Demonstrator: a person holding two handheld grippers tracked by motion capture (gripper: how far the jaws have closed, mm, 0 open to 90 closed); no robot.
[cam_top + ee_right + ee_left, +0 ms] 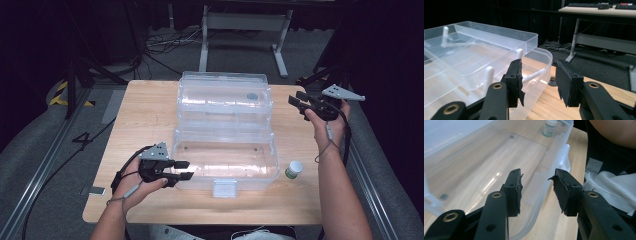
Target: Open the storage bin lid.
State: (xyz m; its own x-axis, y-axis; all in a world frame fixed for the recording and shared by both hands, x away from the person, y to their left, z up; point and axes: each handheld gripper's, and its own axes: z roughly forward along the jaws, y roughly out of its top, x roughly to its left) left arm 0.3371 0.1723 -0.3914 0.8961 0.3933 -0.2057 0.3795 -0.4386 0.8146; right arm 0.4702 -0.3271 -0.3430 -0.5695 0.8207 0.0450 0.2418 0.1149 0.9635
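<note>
A clear plastic storage box (pixel 225 160) is seen lying open at the middle of a wooden table (pixel 145 110), its lid (pixel 225 97) folded back on the far side and its white latch (pixel 224 188) facing the person's edge. The left gripper (pixel 184 170) is held at the near left corner of the box, jaws parted and gripping nothing; in the left gripper view the box's front wall (pixel 541 187) is seen running up between the two black pads (pixel 516 190), with no contact that can be made out. The right gripper (pixel 296 101) is raised just off the right end of the lid, its jaws likewise spread and empty, the lid's rounded corner (pixel 544 60) lying just ahead of them in the right gripper view. A small white bottle with a green label (pixel 293 169) is stood on the table just beside the box's right end.
</note>
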